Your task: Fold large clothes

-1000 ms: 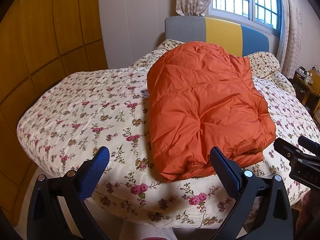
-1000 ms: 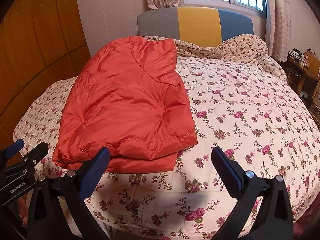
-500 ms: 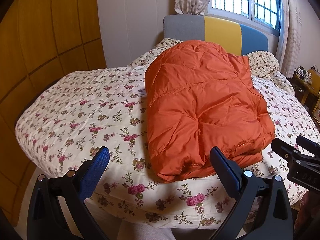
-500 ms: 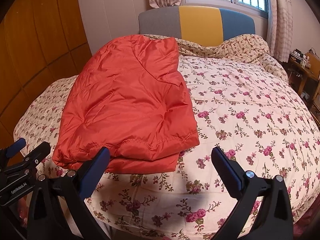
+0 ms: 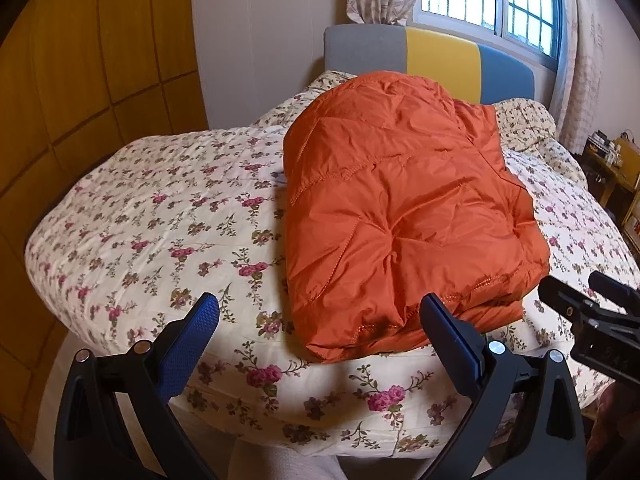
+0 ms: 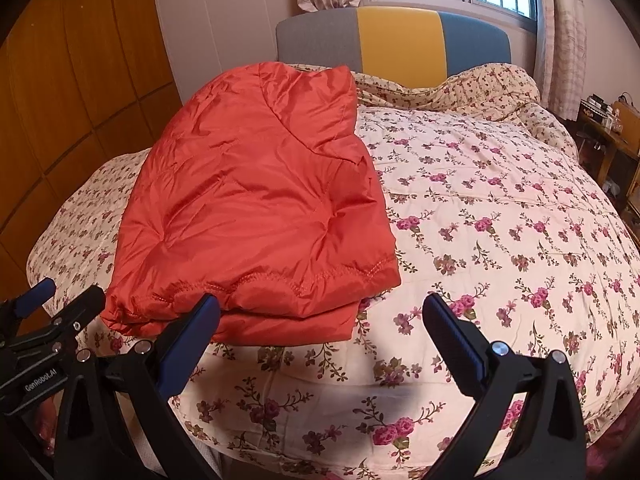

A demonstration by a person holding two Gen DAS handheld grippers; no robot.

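Jacket [image 5: 400,216]: folded, near the bed [image 5: 160,220] foot edge. Your left hand-held gripper [image 5: 320,332] and right hand-held gripper [image 6: 320,328]: both spread wide, empty. Risk: puffy, slick layers may spring open or slide if you grab only the top one.

We cannot see the orange jacket's [image 5: 400,216] lower folded layers or the bed [image 6: 500,220] beneath it. Beyond the right claw [image 6: 320,332], small items on the side table [image 6: 612,132] are indistinct.

jacket [image 5: 400,216]: 1; bed [image 5: 152,240]: 1; headboard [image 5: 440,64]: 1; window [image 5: 492,0]: 1; gripper: 2 (left gripper [image 5: 320,326], right gripper [image 6: 320,324])
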